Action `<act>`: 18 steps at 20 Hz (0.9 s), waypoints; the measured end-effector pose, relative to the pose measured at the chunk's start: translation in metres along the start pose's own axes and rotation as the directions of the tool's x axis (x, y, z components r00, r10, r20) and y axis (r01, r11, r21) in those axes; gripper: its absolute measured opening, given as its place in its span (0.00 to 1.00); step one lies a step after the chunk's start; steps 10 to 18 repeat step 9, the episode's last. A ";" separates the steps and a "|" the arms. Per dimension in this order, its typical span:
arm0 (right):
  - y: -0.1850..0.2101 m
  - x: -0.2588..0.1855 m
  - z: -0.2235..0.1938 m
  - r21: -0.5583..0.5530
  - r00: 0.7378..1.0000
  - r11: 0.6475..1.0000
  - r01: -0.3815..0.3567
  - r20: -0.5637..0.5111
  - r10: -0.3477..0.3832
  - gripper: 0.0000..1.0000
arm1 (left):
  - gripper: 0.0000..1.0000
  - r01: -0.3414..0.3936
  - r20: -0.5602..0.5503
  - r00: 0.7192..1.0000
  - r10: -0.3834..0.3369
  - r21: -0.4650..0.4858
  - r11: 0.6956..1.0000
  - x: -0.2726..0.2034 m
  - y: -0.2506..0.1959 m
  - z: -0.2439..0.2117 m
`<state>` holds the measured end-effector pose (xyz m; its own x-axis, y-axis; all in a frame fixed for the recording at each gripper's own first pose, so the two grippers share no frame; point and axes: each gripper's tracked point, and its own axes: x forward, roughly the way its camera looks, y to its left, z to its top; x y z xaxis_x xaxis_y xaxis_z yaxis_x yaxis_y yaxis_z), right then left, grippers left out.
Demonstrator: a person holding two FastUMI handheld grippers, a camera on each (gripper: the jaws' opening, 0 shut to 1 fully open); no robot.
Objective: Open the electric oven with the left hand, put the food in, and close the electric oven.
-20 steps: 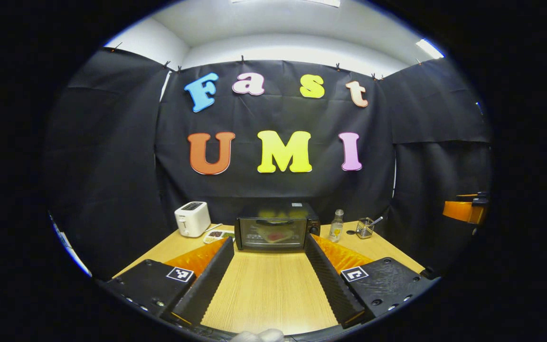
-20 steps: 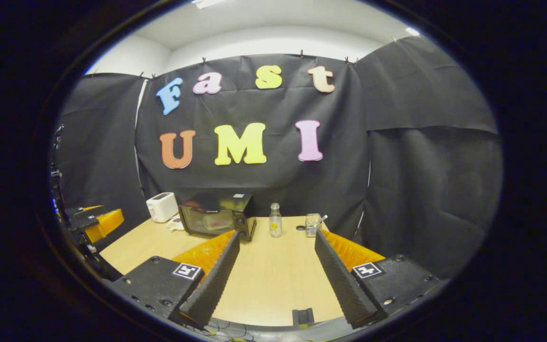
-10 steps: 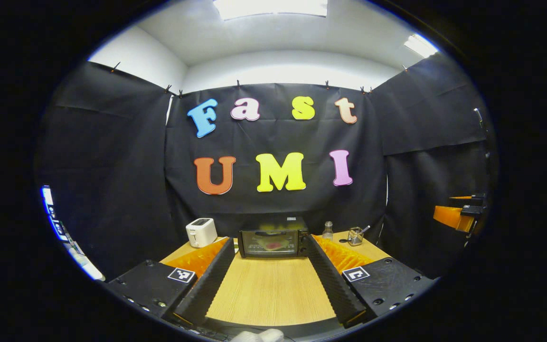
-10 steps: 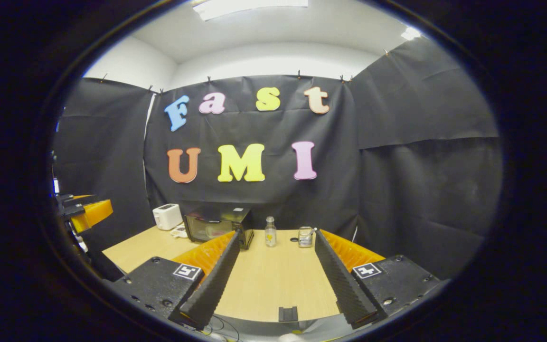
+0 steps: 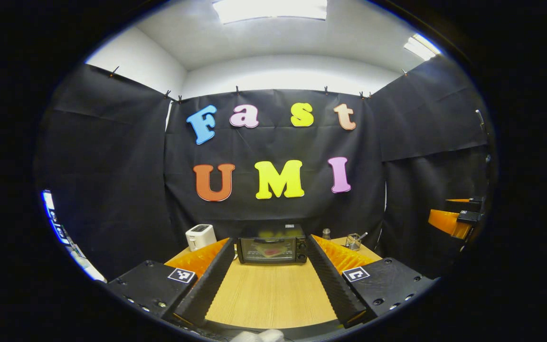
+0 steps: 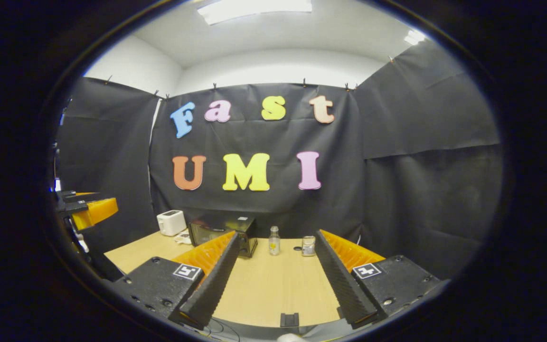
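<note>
The black electric oven (image 5: 271, 249) stands at the far end of the wooden table (image 5: 268, 299) with its glass door shut. Something reddish (image 5: 270, 251) shows dimly through the glass. My left gripper (image 5: 270, 240) is open and empty, held well back from the oven, which sits framed between its fingers. In the right gripper view the oven (image 6: 221, 230) lies ahead to the left, partly behind a finger. My right gripper (image 6: 277, 235) is open and empty over the table. The left gripper (image 6: 90, 211) appears at that view's left edge, the right gripper (image 5: 454, 221) at the other view's right edge.
A white toaster (image 5: 201, 236) stands left of the oven, with a small plate (image 6: 183, 236) beside it. To the oven's right stand a small bottle (image 6: 274, 241) and a glass cup (image 6: 308, 245). Black cloth walls close in the table. A small black clip (image 6: 289, 319) sits at the front edge.
Both grippers have drawn back from the oven and tilted upward, so the oven looks smaller and lower. Both stay open. The oven door has stayed shut.
</note>
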<state>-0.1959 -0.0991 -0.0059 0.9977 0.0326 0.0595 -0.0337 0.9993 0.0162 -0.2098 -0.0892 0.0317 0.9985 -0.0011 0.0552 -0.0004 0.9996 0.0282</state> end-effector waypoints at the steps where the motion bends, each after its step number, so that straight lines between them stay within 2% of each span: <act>1: 0.001 0.002 0.000 0.007 1.000 1.000 -0.001 -0.003 0.001 0.96 | 0.96 -0.005 -0.004 1.000 0.005 0.001 1.000 0.002 0.002 0.000; 9: 0.004 0.023 0.004 0.017 1.000 1.000 -0.002 -0.020 0.003 0.96 | 0.97 -0.016 -0.030 0.999 0.016 0.014 1.000 0.025 0.014 0.001; 18: 0.004 0.023 0.004 0.017 1.000 1.000 -0.002 -0.020 0.003 0.96 | 0.97 -0.016 -0.030 0.999 0.016 0.014 1.000 0.025 0.014 0.001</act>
